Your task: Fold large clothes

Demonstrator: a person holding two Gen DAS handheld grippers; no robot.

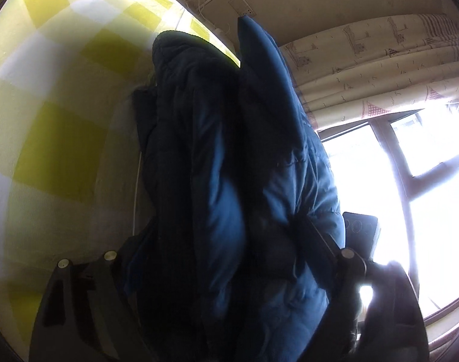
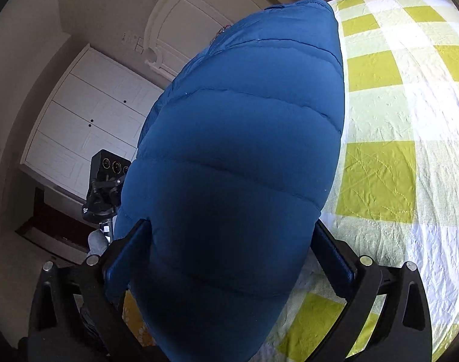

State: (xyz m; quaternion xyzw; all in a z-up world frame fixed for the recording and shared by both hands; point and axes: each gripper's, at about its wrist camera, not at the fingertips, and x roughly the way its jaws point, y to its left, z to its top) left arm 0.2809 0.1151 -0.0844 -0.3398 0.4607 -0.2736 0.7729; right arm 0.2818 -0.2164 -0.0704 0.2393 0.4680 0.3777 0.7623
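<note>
A blue quilted puffer jacket fills the middle of both views, lifted off the bed. My right gripper is shut on a thick puffy part of it, with the fabric bulging between the fingers. In the left wrist view the jacket hangs bunched and dark, and my left gripper is shut on it; the fabric hides the fingertips. The other gripper's camera body shows left of the jacket.
The bed with its yellow, white and pale green checked cover lies to the right in the right wrist view and to the left in the left wrist view. A white wardrobe, a curtain and a bright window stand around.
</note>
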